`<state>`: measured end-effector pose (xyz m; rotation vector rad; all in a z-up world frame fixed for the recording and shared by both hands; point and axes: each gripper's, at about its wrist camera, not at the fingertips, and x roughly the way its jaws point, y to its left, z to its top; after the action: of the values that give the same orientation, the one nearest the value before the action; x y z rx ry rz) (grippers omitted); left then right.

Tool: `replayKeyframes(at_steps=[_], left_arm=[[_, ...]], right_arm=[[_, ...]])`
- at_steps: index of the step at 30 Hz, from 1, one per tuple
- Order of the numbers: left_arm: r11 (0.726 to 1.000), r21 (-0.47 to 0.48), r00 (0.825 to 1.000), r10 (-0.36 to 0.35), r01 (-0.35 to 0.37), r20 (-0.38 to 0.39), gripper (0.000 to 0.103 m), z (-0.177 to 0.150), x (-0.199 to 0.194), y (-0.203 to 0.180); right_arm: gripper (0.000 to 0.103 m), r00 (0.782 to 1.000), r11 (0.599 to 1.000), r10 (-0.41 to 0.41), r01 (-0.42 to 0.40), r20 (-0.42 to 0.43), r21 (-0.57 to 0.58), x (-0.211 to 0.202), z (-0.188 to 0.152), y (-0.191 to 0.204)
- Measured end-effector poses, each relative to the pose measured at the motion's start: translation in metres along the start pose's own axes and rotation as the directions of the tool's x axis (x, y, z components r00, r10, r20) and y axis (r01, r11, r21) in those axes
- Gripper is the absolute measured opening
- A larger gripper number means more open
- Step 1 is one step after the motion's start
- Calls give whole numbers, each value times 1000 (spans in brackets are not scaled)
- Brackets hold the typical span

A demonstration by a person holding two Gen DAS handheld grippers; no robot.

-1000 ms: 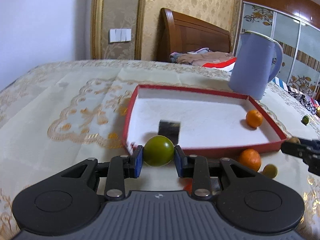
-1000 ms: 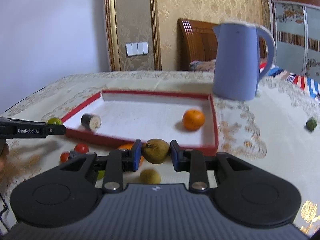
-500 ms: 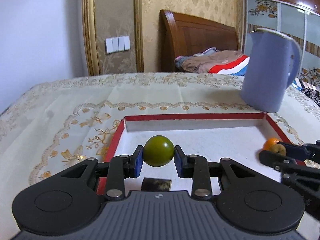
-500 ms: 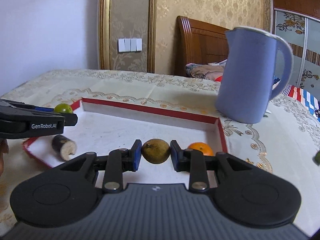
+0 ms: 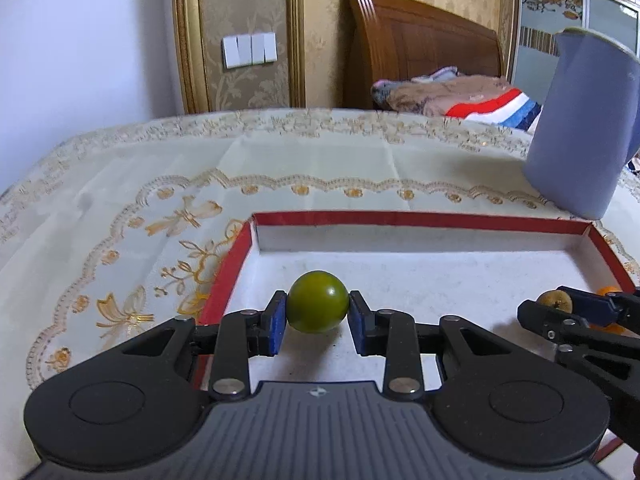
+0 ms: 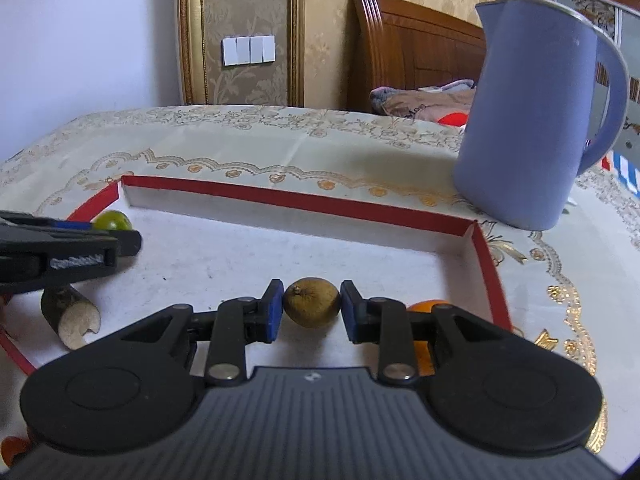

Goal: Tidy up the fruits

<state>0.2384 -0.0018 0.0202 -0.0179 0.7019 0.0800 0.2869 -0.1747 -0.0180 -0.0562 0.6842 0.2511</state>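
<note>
Fruits ride in both claws above the red-rimmed box, ready to be set down.

The left gripper [image 5: 318, 322] pinches a round green fruit [image 5: 318, 301] between its blue pads, just over the white floor of the box [image 5: 440, 219], near its left wall. The right gripper [image 6: 312, 312] pinches a brownish fruit [image 6: 311, 302], with an orange [image 6: 424, 306] just behind its right finger and a cut dark stub [image 6: 70, 316] off to its left. Placing looks to be the step in hand; next, I'd say, each claw should sink a little, then spread so the fruit settles without rolling.

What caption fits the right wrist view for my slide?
Right hand-held gripper holding a brown fruit over the red-rimmed tray, blue pitcher behind.
</note>
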Motion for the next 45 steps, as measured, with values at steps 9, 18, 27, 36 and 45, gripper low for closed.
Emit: replayKeyframes(at_steps=[9, 18, 27, 36, 45], left_arm=[[1000, 16, 1000, 27, -27, 6, 32, 1, 8, -2], [1000, -8, 1000, 3, -3, 1, 32, 0, 8, 3], [1000, 2, 1000, -14, 14, 6, 34, -2, 5, 3], [1000, -14, 999, -12, 13, 37, 55, -3, 1, 5], [999, -34, 994, -31, 35, 103, 55, -6, -14, 11]], right_arm=[[29, 999, 999, 5, -3, -40, 35, 9, 5, -9], [29, 999, 1000, -5, 5, -42, 17, 10, 7, -8], [41, 999, 999, -28, 28, -21, 20, 7, 7, -8], [50, 1000, 999, -25, 25, -15, 27, 6, 7, -10], [67, 999, 998, -31, 30, 21, 47, -2, 6, -11]])
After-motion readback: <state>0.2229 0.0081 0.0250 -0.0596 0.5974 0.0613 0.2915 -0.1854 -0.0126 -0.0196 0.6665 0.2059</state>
